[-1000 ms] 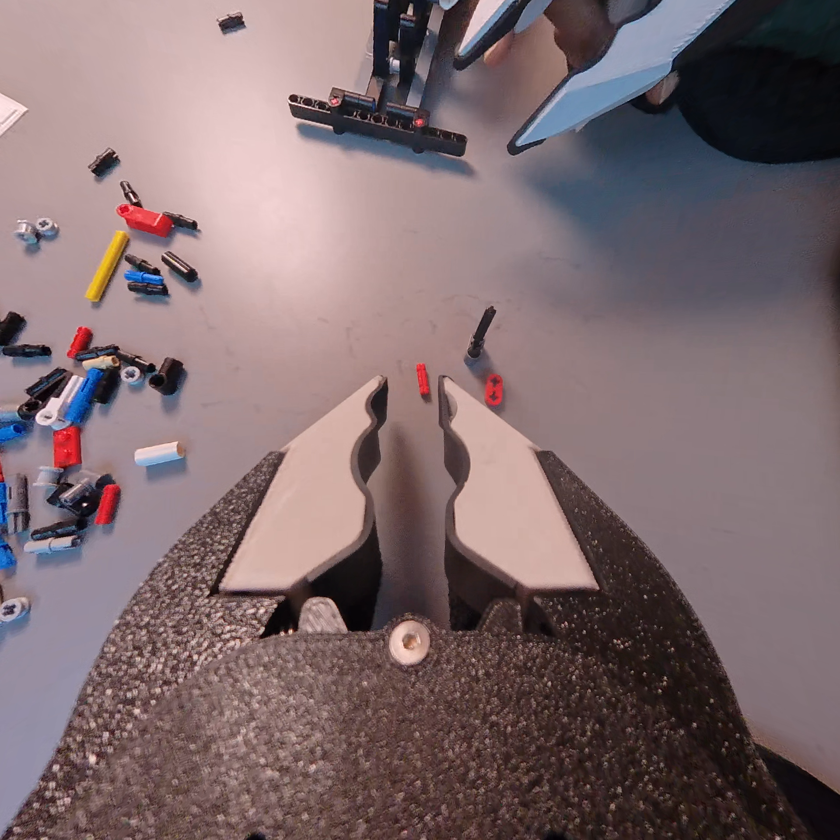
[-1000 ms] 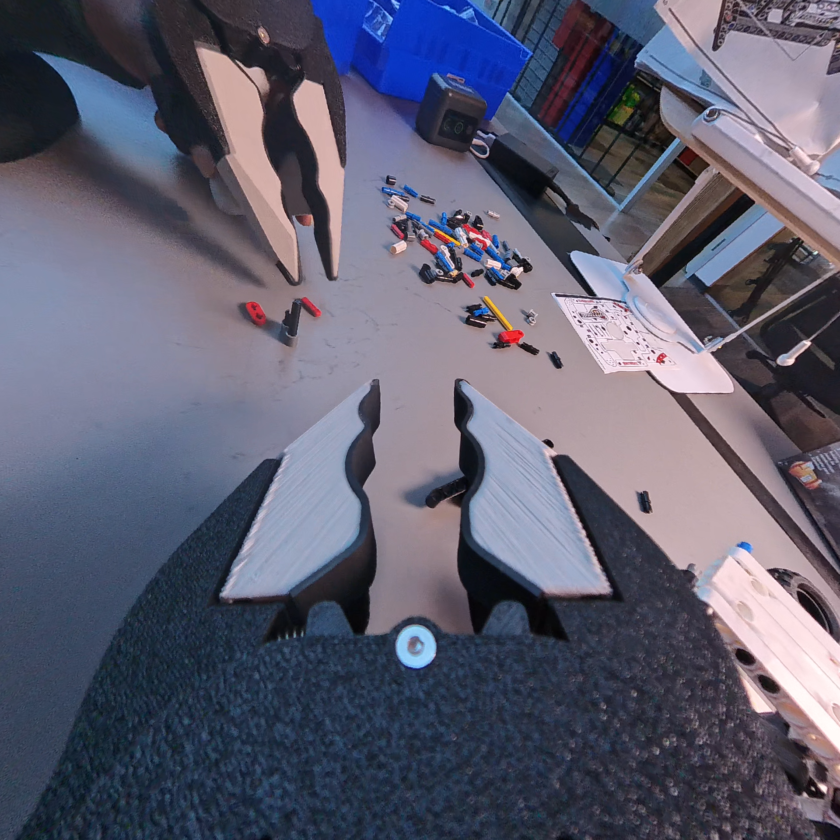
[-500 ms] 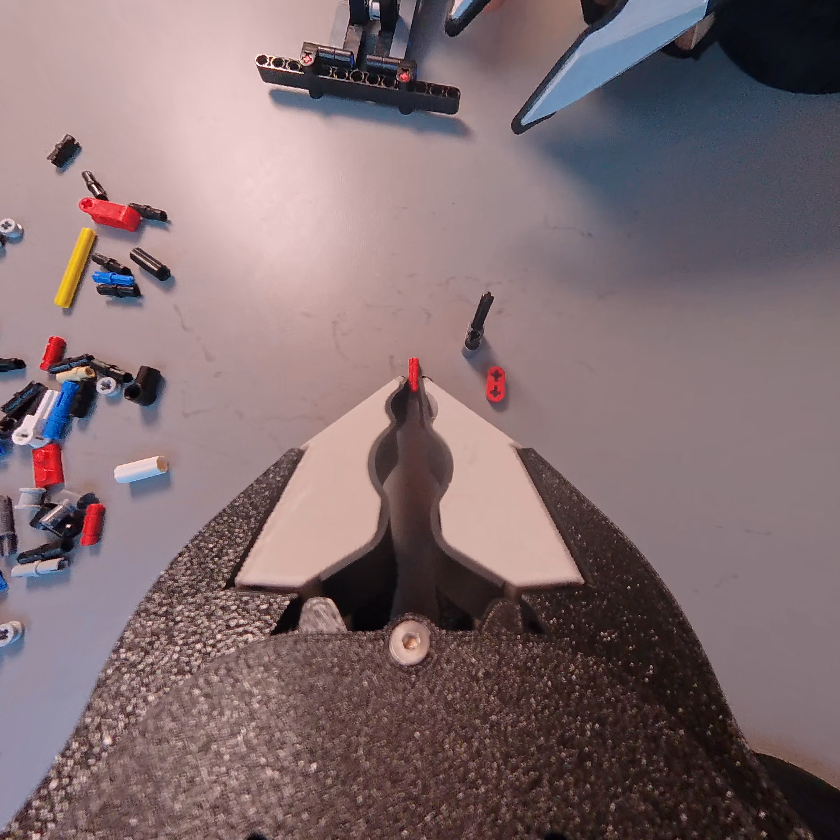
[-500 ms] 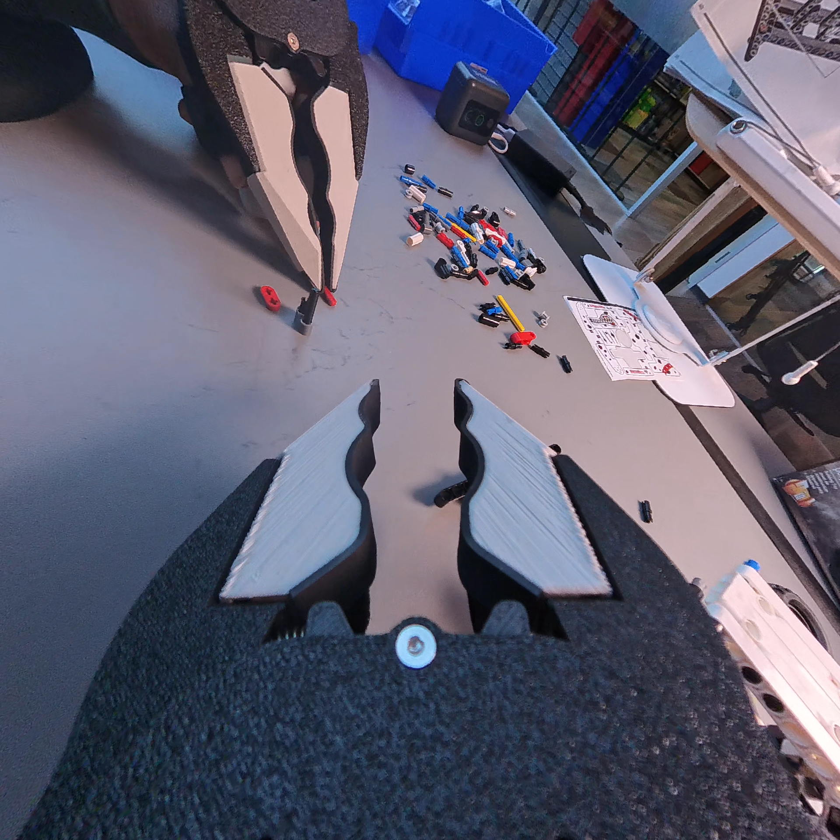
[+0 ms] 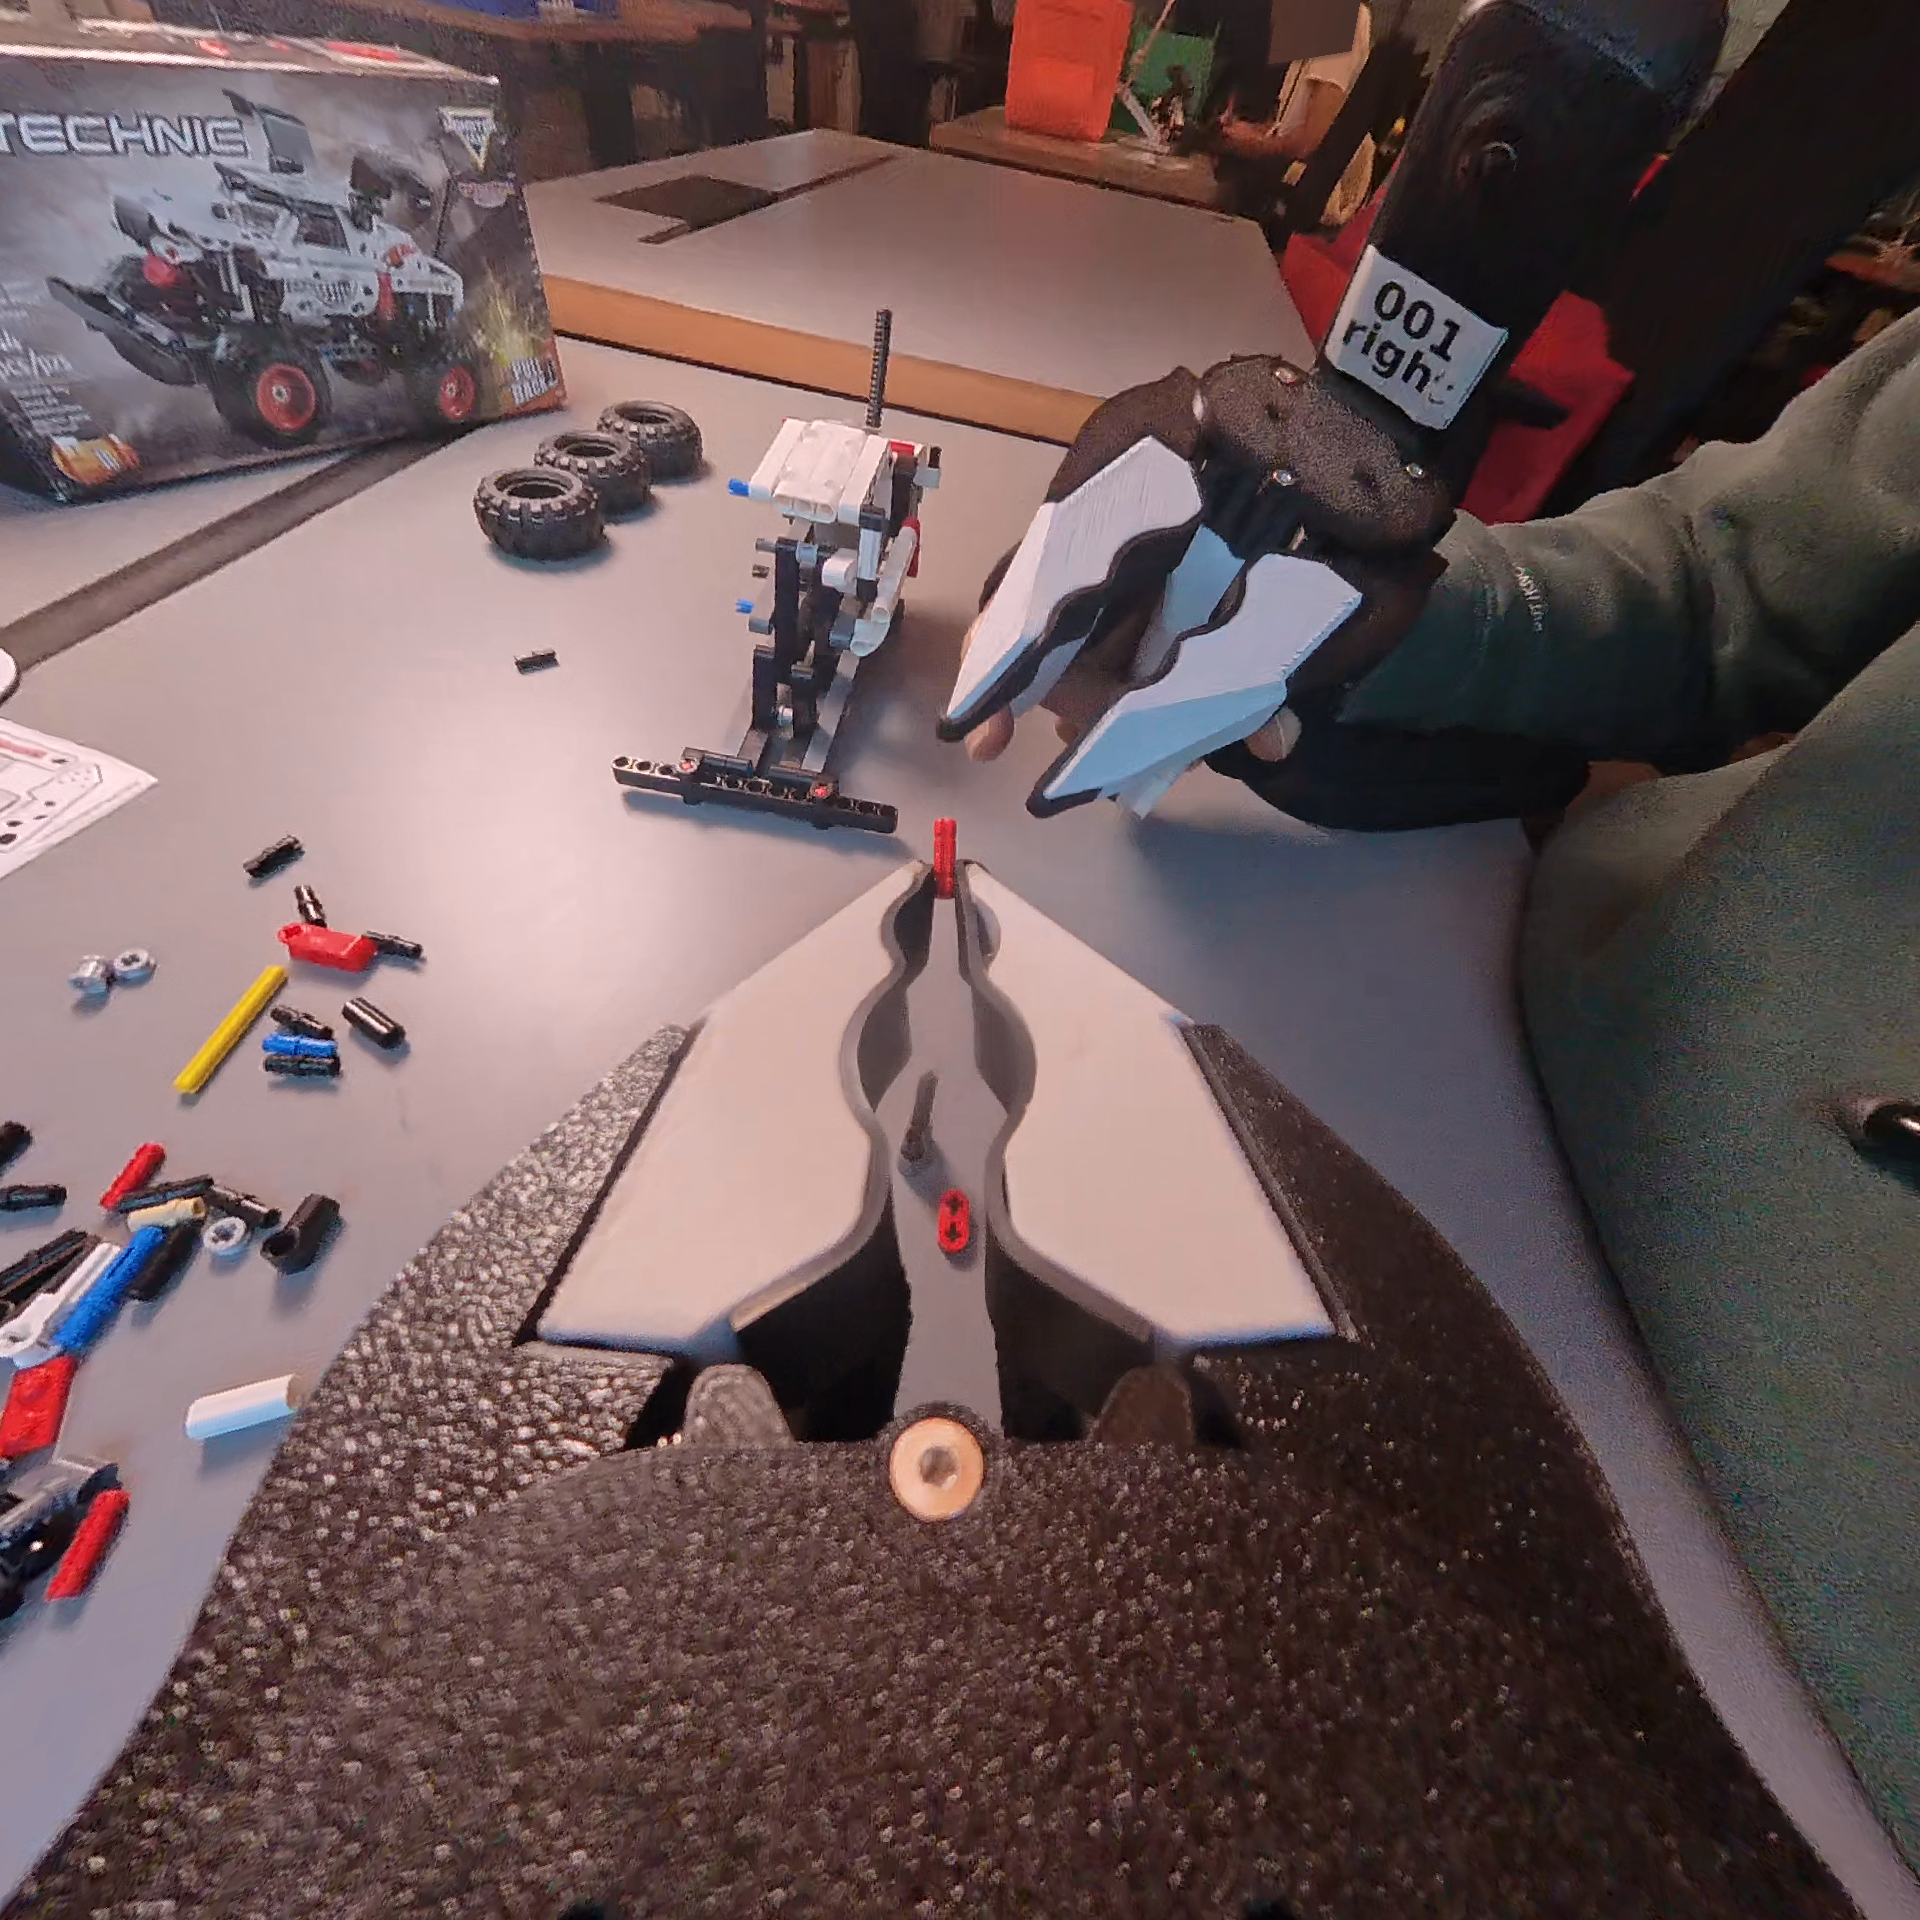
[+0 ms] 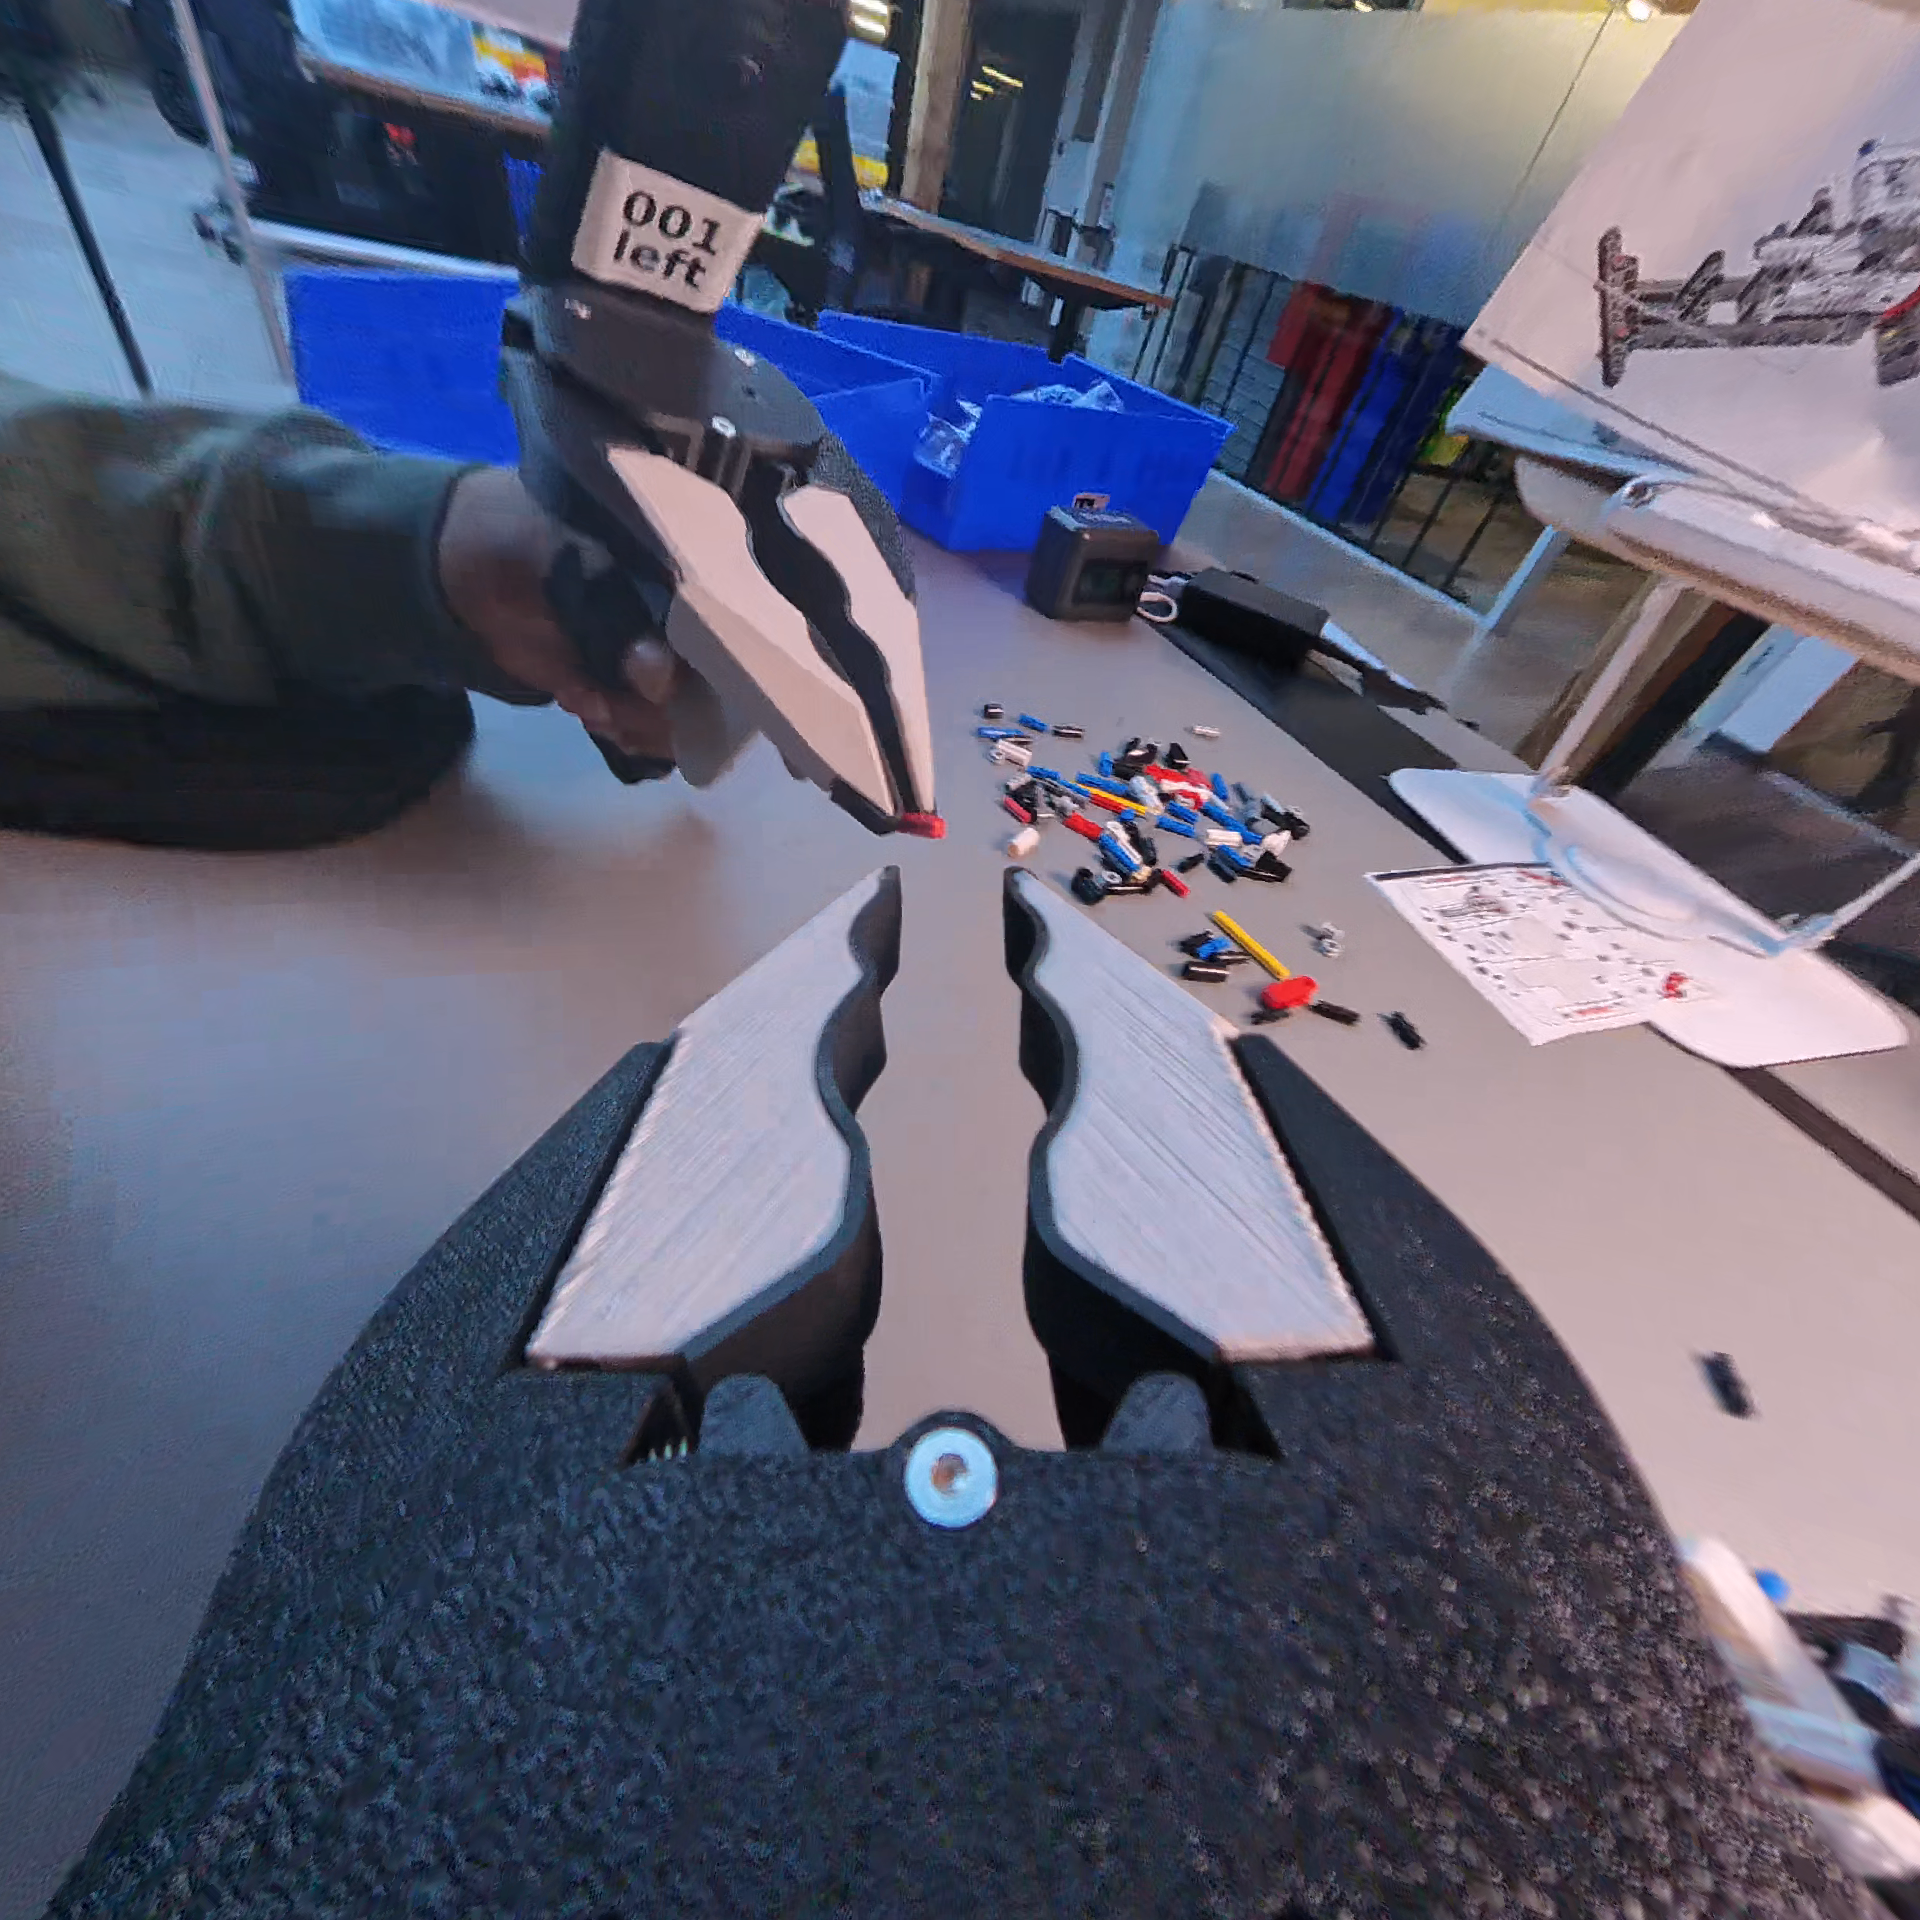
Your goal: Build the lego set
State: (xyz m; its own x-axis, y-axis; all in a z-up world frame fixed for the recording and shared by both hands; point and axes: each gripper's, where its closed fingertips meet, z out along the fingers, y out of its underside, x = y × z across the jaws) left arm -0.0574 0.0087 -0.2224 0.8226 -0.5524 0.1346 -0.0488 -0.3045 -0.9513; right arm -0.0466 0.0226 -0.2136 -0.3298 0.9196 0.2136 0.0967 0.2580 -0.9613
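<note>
My left gripper (image 5: 943,883) is shut on a small red pin (image 5: 943,842), held above the grey table; the pin sticks out past the tips. In the right wrist view the same gripper (image 6: 909,821) shows with the red pin (image 6: 923,826) at its tip. My right gripper (image 6: 951,894) is open and empty, facing the left one from close by; it also shows in the left wrist view (image 5: 997,769). The partly built black and white model (image 5: 831,582) stands on the table beyond. A black pin (image 5: 920,1127) and a small red link (image 5: 953,1218) lie under my left gripper.
A pile of loose small parts (image 5: 156,1226) lies at the left, also in the right wage view (image 6: 1153,810). Three black tyres (image 5: 587,478) and the set's box (image 5: 260,249) stand at the back left. An instruction sheet (image 6: 1527,945) and blue bins (image 6: 987,447) are at the right. Only a small space, under 4 cm, lies between the two pairs of fingers.
My left gripper closed on the red pin, then lifted it off the table and tilted up. My right gripper rose and now faces the left one; it stayed open.
</note>
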